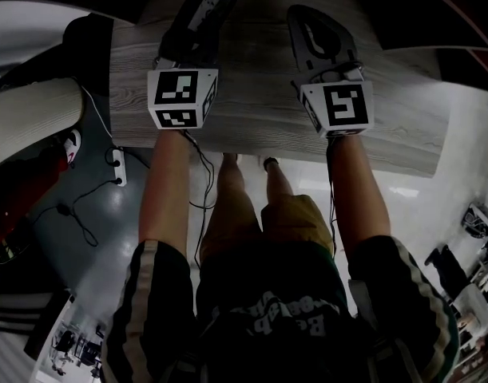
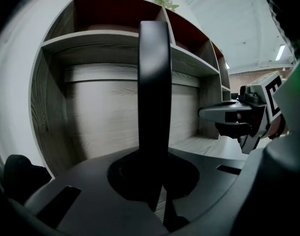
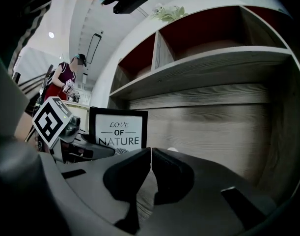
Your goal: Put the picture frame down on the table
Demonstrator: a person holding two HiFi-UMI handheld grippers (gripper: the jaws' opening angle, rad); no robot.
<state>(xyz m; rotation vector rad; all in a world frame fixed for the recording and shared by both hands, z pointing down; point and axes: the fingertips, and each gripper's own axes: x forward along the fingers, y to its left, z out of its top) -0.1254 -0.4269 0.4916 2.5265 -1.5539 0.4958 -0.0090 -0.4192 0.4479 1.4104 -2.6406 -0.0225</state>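
The picture frame [image 3: 118, 128] is black with a white print reading "LOVE OF NATURE". It stands upright over the wooden table [image 1: 259, 110]. My left gripper [image 1: 197, 30] is shut on it. In the left gripper view the frame [image 2: 154, 82] shows edge-on as a dark vertical bar rising from between the jaws. Its lower edge is hidden, so I cannot tell whether it touches the table. My right gripper [image 3: 151, 154] is shut with nothing in it. It hovers just right of the frame, and its tip [image 1: 311, 22] lies level with the left one.
A wooden shelf unit [image 3: 213, 63] with red-backed compartments rises behind the table, with a small plant [image 3: 167, 12] on top. A person [image 3: 66, 77] stands far off to the left. Cables and a power strip [image 1: 118, 166] lie on the floor beside the table's near edge.
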